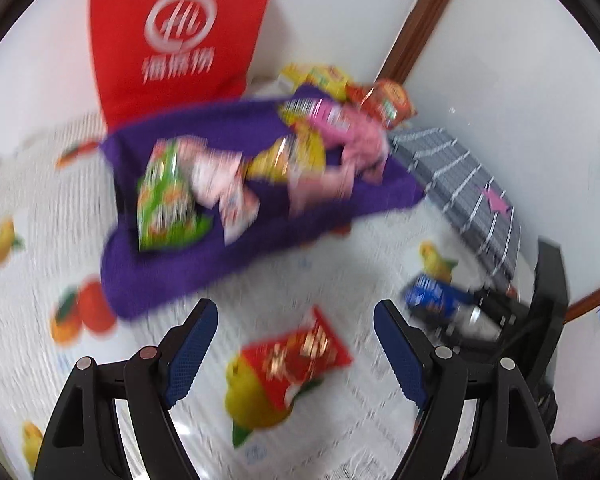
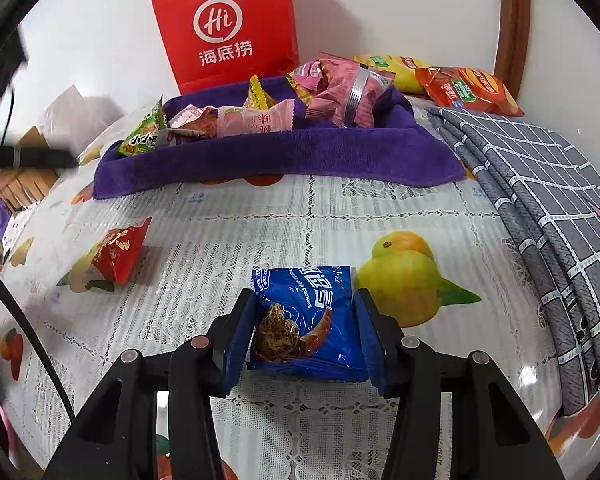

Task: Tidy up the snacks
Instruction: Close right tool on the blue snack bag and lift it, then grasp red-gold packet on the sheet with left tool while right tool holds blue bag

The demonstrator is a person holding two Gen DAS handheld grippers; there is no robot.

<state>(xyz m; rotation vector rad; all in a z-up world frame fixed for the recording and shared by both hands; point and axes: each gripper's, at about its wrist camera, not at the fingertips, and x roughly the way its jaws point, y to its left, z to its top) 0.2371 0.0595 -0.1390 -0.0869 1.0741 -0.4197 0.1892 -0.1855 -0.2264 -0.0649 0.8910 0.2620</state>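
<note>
Most snacks are already gathered on the purple towel (image 2: 276, 152) at the back of the table (image 2: 380, 216), in front of the red paper bag (image 2: 224, 24). 2 small packets are left out on the fruit-print cloth: the red packet (image 1: 300, 354) and the blue cookie packet (image 2: 308, 320). 2 larger bags (image 2: 464, 84) lie behind the towel; whether they count as sorted cannot be told.

The right gripper (image 2: 304, 328) is angled down at the table, and its pads are clenched on both sides of the blue cookie packet, which appears to rest on the cloth, not yet lifted.

The left gripper (image 1: 296, 356) is tilted downward above the red packet, jaws wide and released, nothing touched. That view is motion-blurred.
</note>
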